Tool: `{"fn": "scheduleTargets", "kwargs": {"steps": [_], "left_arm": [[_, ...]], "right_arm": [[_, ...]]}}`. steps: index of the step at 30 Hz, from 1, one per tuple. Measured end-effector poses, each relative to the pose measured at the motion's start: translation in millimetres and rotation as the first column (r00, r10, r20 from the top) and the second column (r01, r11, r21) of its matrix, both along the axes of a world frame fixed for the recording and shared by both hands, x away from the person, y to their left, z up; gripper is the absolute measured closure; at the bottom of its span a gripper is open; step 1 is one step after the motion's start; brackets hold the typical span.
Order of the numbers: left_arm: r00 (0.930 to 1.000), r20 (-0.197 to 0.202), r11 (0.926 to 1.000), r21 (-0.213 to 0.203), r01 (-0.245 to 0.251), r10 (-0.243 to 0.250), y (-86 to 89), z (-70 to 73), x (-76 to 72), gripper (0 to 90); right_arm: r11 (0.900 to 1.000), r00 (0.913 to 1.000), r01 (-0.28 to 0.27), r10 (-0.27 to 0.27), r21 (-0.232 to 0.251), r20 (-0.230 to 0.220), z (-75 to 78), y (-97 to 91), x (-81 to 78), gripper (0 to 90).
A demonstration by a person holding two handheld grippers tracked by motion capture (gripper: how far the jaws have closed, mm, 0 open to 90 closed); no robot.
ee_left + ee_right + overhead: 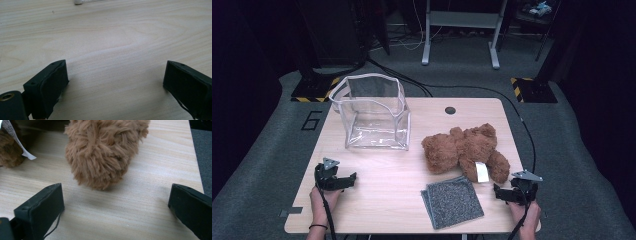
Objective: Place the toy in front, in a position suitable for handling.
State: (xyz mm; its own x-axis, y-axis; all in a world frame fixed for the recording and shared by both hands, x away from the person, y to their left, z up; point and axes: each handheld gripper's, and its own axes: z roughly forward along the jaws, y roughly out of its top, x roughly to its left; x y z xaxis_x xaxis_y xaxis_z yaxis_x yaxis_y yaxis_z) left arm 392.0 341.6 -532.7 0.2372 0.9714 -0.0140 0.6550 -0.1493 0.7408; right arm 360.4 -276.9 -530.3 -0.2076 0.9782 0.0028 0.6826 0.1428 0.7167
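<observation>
Nearest us, our right gripper stands wide open and empty on the table, the teddy bear just beyond its jaws, beside the grey cloth. Our left gripper is open too. We judge the bear light, soft and compressible; its near leg offers the surest pinch. Farther back stands the clear bag.

Item count on the bench: one clear plastic bag, one brown teddy bear, one grey cloth. Grippers: two, the left gripper and the right gripper.
</observation>
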Motion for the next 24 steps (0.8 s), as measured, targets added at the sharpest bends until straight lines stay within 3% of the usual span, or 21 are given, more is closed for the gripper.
{"fn": "scheduleTargets", "kwargs": {"steps": [20, 24], "left_arm": [[1.0000, -0.002, 1.0000, 0.005, 0.000, 0.000, -0.3, 0.4, -0.3, 5.7], [0.9999, -0.009, 0.9998, -0.020, 0.007, -0.007, 0.8, 4.3, 1.7, 5.1]], "right_arm": [[1.0000, 1.0000, -0.003, 0.003, 0.004, 0.000, 0.0, -0.1, 0.0, 0.1], [1.0000, 1.0000, -0.004, 0.004, 0.005, 0.001, 0.0, -0.1, 0.0, 0.2]]}}
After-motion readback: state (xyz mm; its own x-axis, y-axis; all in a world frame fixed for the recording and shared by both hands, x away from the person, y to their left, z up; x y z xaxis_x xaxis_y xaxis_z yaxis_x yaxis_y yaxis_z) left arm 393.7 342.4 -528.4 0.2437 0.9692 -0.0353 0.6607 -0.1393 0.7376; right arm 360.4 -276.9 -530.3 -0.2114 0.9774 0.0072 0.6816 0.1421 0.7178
